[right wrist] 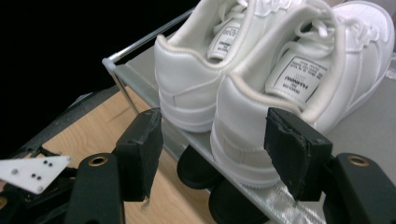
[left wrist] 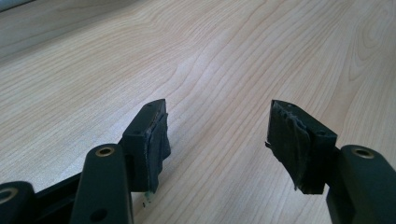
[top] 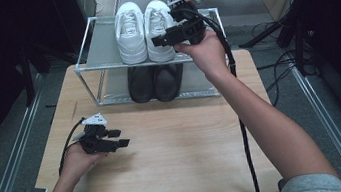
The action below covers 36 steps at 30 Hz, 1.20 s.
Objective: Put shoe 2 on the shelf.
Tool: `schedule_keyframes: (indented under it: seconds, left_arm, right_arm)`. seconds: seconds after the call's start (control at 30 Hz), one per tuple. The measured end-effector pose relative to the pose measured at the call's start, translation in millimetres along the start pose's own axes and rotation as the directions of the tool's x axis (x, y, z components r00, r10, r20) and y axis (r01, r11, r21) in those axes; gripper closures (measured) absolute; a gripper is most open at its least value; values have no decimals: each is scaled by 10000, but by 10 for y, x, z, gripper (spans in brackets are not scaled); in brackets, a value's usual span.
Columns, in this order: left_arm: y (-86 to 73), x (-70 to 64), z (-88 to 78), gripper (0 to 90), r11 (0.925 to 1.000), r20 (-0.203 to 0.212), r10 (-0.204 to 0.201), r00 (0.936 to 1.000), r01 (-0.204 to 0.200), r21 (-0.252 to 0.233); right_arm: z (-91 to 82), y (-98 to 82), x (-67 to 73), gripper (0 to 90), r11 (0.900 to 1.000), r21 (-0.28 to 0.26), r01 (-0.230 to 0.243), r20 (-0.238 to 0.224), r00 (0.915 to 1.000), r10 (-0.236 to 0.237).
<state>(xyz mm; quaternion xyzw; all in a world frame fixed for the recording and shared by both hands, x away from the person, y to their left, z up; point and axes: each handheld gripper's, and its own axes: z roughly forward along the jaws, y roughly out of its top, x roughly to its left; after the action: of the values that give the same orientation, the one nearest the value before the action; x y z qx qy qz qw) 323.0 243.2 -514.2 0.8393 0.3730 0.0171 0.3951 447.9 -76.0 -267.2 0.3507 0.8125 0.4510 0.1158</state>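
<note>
A pair of white sneakers (top: 130, 31) (right wrist: 187, 79) stands on the top shelf of a metal rack (top: 101, 50), heels toward me. A pair of black shoes (top: 154, 82) (right wrist: 201, 170) sits on the shelf below. My right gripper (top: 166, 33) (right wrist: 215, 149) is held up at the heel of the right-hand white sneaker (top: 158, 24) (right wrist: 252, 116). Its jaws stand open and its pads touch nothing. My left gripper (top: 120, 137) (left wrist: 217, 135) rests low over the wooden table (left wrist: 210, 56) at the front left, open and empty.
The rack stands at the far edge of the table (top: 181, 150), its thin metal frame (right wrist: 135, 46) rimming the top shelf. A black cable (top: 242, 131) trails along my right forearm. Dark floor, rails and cables surround the table.
</note>
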Motion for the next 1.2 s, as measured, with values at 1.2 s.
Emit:
schedule_keyframes:
  seconds: [1.2]
  left_arm:
    - [-8,-7,25,381,9998,-113,134,9998,-132,154]
  right_arm:
    - [-94,-1513,-118,379,10000,-12,-8,-1082,9941,7]
